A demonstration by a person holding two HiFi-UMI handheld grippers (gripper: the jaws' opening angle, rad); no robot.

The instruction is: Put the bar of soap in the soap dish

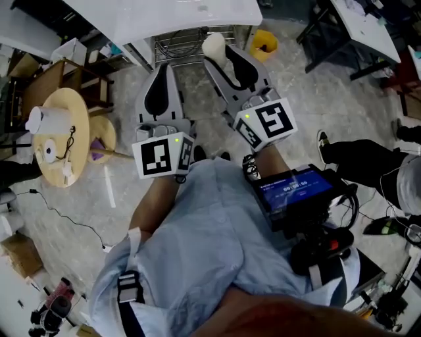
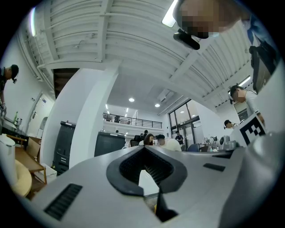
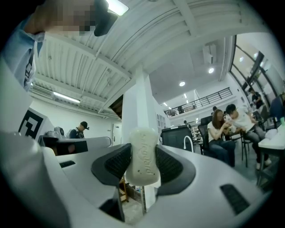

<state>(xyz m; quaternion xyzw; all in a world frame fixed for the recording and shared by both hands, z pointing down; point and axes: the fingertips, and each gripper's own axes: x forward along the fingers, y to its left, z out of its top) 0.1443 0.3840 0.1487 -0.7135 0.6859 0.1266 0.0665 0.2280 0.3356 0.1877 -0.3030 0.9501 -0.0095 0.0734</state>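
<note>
A white bar of soap (image 1: 214,46) (image 3: 143,156) stands upright between the dark pads of my right gripper (image 1: 220,60) (image 3: 142,161), which is shut on it and held out in front of the person's body, pointing a little above level. Beside it on the left, my left gripper (image 1: 161,84) (image 2: 143,150) has its jaws together with nothing between them. Both gripper views look out across an open hall. No soap dish shows in any view.
A white table (image 1: 184,16) stands ahead with a wire rack (image 1: 191,41) under it and a yellow object (image 1: 263,43) beside it. A round wooden stand (image 1: 62,135) is at left. Another person's leg (image 1: 355,155) is at right. Seated people (image 3: 222,127) are far off.
</note>
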